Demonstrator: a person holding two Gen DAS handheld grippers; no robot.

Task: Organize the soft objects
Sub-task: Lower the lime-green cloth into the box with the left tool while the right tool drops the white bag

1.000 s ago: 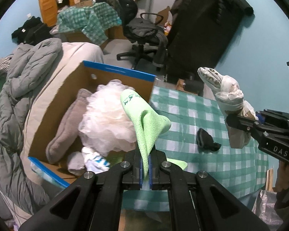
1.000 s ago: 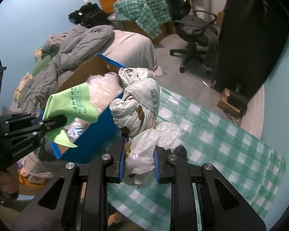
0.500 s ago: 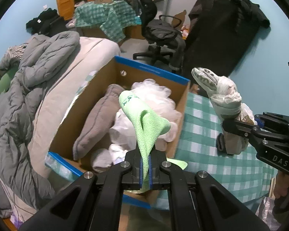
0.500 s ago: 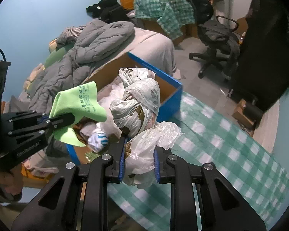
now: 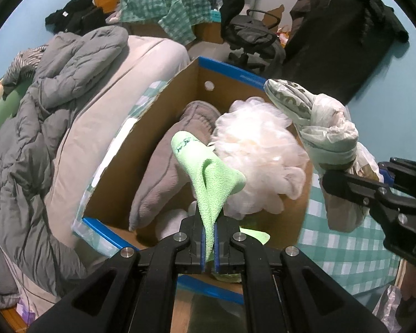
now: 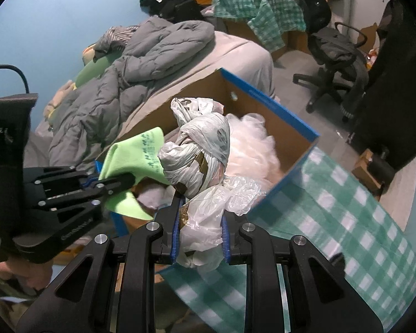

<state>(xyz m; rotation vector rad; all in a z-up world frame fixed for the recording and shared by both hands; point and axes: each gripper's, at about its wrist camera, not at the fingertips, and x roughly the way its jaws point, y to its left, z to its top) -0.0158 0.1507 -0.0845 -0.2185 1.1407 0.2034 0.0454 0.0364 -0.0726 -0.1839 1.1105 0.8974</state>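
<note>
My left gripper [image 5: 208,242] is shut on a light green cloth [image 5: 208,174], which stands up from the jaws over the open cardboard box [image 5: 152,105] with blue edges. Inside the box lie a white mesh bath pouf [image 5: 258,152], a grey plush piece [image 5: 163,177] and some white fabric. My right gripper [image 6: 199,238] is shut on a knotted bundle of white plastic bags [image 6: 202,161], held over the box's near right corner. The left gripper [image 6: 108,183] with its green cloth [image 6: 133,158] shows at the left of the right wrist view; the bag bundle [image 5: 327,136] shows at the right of the left wrist view.
The box sits between a bed with a grey duvet [image 5: 41,111] and a table under a green checked cloth [image 6: 346,216]. An office chair [image 6: 335,52], dark hanging clothes [image 5: 341,27] and more boxes stand behind. A person's hand [image 6: 22,274] holds the left gripper.
Both grippers have moved from above the checked table toward the box and now hang over it, lower than before. Each keeps its grip; the box fills more of both views.
</note>
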